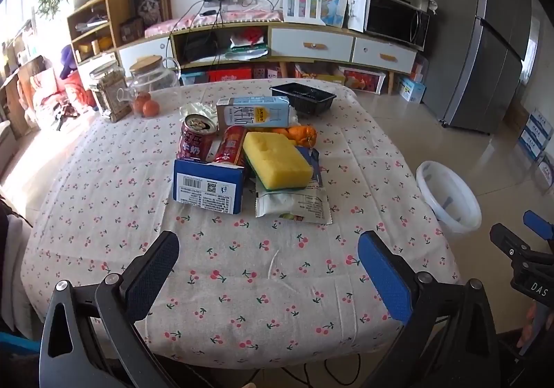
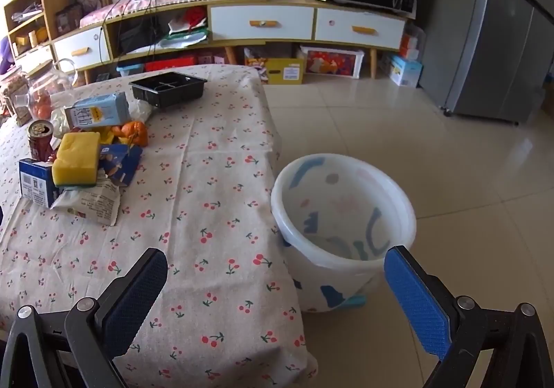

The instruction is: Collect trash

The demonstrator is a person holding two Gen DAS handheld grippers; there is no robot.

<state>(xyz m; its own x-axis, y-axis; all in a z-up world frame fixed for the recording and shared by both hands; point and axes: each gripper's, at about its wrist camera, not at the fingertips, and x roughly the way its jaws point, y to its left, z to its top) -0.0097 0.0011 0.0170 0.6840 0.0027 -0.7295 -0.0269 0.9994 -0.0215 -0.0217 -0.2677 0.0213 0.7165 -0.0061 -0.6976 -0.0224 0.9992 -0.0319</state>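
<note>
Left gripper (image 1: 268, 270) and right gripper (image 2: 275, 279), each with jaws spread fully wide and nothing between the blue pads, both tilted down over a table (image 1: 104, 214) covered with a cherry-print cloth. The trash lies heaped near the table's centre: a yellow sponge with a green underside (image 1: 277, 161) on top, a blue barcode-printed carton (image 1: 207, 188) to its left, two red drink cans (image 1: 195, 142) behind that (one with its top opened), a pale blue milk carton (image 1: 252, 111) lying on its side, orange peel (image 1: 303, 135) and a crumpled white printed wrapper (image 1: 294, 206) in front. A black plastic tray (image 1: 304, 98) sits apart near the far edge. A translucent white plastic bin with blue markings (image 2: 342, 214) stands on the tiled floor just beside the table's right edge.
</note>
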